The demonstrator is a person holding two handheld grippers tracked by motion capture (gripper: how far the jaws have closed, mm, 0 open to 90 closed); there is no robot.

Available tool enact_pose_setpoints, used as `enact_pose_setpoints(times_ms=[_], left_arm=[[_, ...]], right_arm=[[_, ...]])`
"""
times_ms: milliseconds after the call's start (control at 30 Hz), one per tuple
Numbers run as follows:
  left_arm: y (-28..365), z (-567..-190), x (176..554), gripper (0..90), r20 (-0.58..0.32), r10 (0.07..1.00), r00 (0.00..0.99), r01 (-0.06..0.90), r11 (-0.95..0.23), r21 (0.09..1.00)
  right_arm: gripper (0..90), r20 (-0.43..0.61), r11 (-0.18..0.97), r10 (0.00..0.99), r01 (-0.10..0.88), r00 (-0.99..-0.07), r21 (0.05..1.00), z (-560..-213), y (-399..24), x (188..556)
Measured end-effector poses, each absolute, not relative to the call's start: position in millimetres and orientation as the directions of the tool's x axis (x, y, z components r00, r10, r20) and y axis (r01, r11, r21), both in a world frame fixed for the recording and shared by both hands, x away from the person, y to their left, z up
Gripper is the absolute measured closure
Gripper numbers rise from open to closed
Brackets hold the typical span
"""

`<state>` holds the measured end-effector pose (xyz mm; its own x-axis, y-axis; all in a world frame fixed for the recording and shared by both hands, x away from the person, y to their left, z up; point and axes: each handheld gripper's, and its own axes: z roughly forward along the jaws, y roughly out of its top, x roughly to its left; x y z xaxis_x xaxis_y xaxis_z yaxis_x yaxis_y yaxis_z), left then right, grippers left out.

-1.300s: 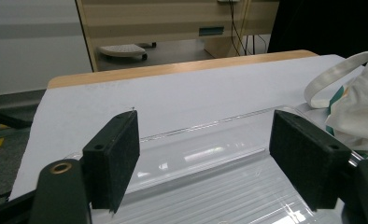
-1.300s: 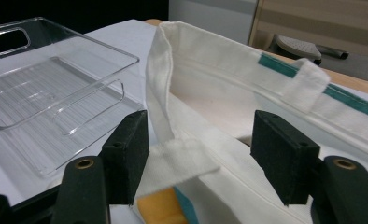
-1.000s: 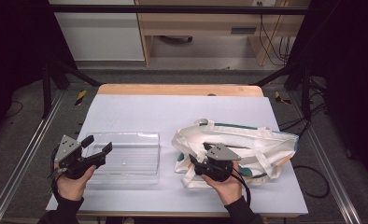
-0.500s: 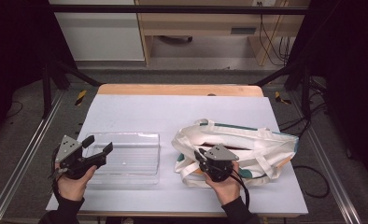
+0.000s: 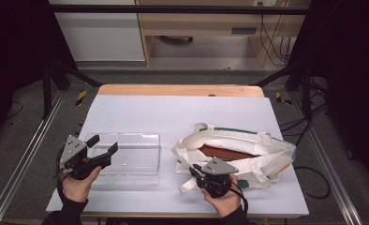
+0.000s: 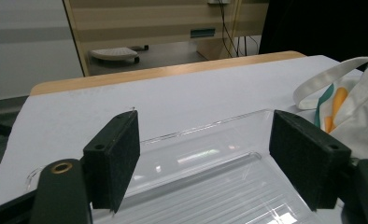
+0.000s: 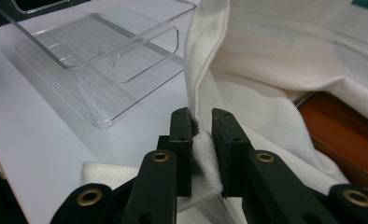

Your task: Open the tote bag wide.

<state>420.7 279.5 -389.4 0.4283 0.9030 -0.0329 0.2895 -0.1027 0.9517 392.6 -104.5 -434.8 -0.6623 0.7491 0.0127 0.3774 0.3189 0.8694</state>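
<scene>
- Here, high view: the cream cotton tote bag (image 5: 239, 152) lies right on the white counter (image 5: 173, 112), the right hand-held gripper (image 5: 197, 174) at its near edge.
- Left gripper view: the left hand-held gripper (image 6: 205, 154) is spread over the clear plastic tray (image 6: 210, 177).
- Right gripper view: jaws just closed, pinching the fabric; this thin bite could slip when lifted.

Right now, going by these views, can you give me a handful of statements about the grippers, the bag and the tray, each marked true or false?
1. The right gripper has its jaws clamped on white fabric of the tote bag. True; they have just been closing, with the fabric between them.
2. The left gripper is shut on the clear plastic tray. False: its jaws stand wide open over the tray and pinch nothing.
3. The tray lies to the left of the bag in the high view. True.
4. The bag is zipped shut. False: its mouth gapes and a reddish-brown thing shows inside.
5. The tray holds a stack of cups. False: it is empty.
</scene>
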Motion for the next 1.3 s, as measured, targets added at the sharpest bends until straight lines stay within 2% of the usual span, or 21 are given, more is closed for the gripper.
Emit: enact_pose_setpoints(times_ms=[367,600,767,967,1133,1300], left_arm=[[247,-380,429,24.0,-0.026,0.874,0.486,0.271,-0.123,0.955],[212,-375,438,24.7,-0.011,0.841,0.542,0.265,-0.158,0.951],[180,-372,445,26.8,0.001,0.810,0.586,0.257,-0.187,0.948],[144,-367,454,30.6,0.007,0.772,0.635,0.252,-0.216,0.943],[111,-371,464,34.7,0.026,0.743,0.669,0.256,-0.264,0.930],[86,-382,479,41.2,0.019,0.724,0.689,0.284,-0.294,0.913]], right_arm=[[75.8,0.064,0.293,0.756,0.423,-0.652,0.857,-462,-107,393],[58.6,0.054,0.269,0.740,0.369,-0.670,0.890,-453,-113,389],[53.6,0.058,0.209,0.777,0.344,-0.627,0.915,-438,-142,383],[53.2,0.051,0.179,0.841,0.364,-0.539,0.914,-433,-174,385],[53.0,0.058,0.172,0.859,0.393,-0.509,0.903,-440,-184,392],[51.8,0.057,0.192,0.853,0.415,-0.518,0.889,-450,-181,397]])
